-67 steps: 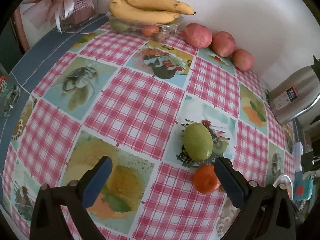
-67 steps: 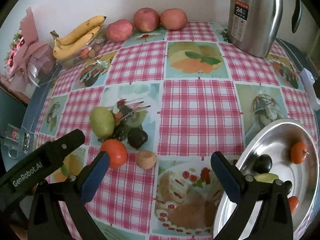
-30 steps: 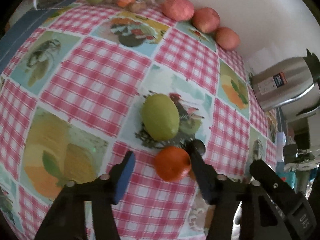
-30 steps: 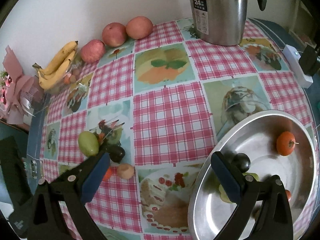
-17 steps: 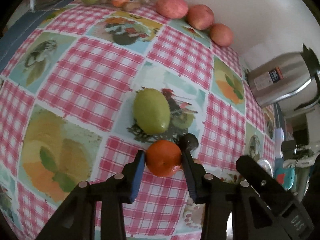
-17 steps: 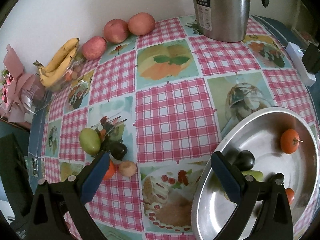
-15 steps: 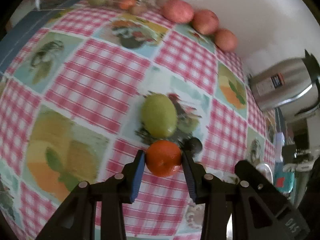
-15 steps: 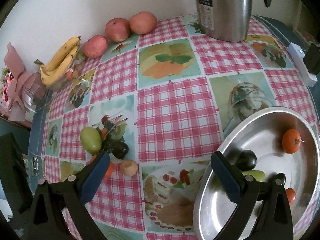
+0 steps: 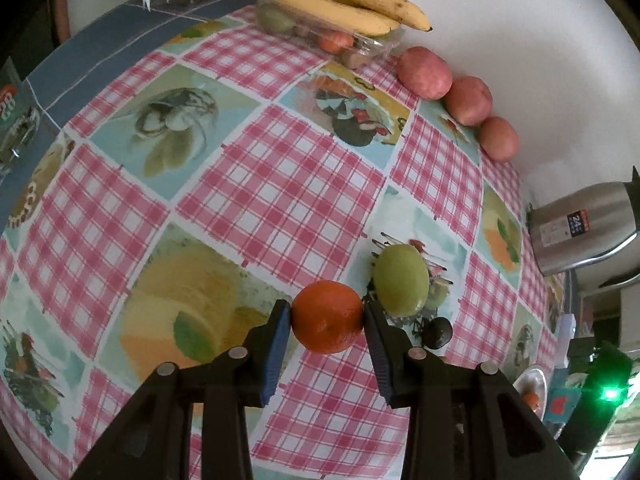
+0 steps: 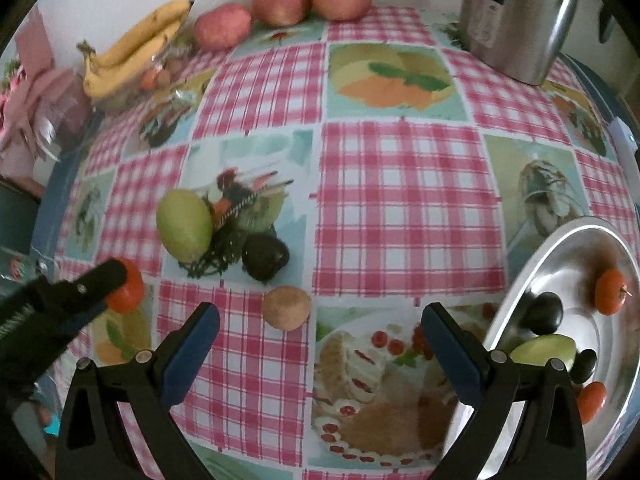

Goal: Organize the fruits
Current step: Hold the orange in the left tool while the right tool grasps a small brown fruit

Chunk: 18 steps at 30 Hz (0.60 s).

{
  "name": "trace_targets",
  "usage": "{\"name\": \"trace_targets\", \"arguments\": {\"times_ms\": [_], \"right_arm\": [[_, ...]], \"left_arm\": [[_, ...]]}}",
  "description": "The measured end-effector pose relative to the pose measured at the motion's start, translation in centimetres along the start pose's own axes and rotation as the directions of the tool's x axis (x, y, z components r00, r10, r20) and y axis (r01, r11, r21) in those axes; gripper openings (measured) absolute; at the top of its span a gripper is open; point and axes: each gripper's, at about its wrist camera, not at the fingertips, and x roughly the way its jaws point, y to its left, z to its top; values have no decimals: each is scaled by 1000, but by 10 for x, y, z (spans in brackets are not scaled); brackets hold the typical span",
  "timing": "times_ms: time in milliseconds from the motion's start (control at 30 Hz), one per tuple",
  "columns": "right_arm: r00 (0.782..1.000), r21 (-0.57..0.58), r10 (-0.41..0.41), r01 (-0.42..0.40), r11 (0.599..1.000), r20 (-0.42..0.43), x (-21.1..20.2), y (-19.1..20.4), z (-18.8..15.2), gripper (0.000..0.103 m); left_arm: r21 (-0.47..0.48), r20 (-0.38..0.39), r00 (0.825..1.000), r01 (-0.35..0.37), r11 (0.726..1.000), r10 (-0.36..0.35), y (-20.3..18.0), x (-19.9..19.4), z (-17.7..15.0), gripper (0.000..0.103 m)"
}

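Observation:
My left gripper (image 9: 326,316) is shut on an orange tangerine (image 9: 327,316), both blue pads pressing its sides just above the cloth. A green mango (image 9: 401,279) lies to its right, with a dark avocado (image 9: 439,332) below that. In the right wrist view the same tangerine (image 10: 127,291) shows at the left, held by the left gripper (image 10: 116,280). My right gripper (image 10: 320,332) stands open over the cloth, with a small brown fruit (image 10: 286,306) just ahead of it. The mango (image 10: 184,225) and avocado (image 10: 265,257) lie beyond.
A steel bowl (image 10: 520,280) at the right holds several fruits. Bananas (image 10: 132,44) on a clear tray and three red apples (image 10: 280,2) line the wall. A steel kettle (image 10: 516,16) stands at the back right. A pink gift bundle (image 10: 36,80) sits at the left edge.
The left gripper's pads closed on the tangerine and carried it left, away from the mango. The right gripper swung left and lower, from over the bowl toward the small brown fruit.

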Motion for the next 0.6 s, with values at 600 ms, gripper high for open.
{"name": "trace_targets", "arguments": {"times_ms": [600], "right_arm": [[991, -48, -132, 132, 990, 15, 30, 27, -9, 101]], "left_arm": [[-19, -18, 1000, 14, 1000, -14, 1, 3, 1, 40]]}}
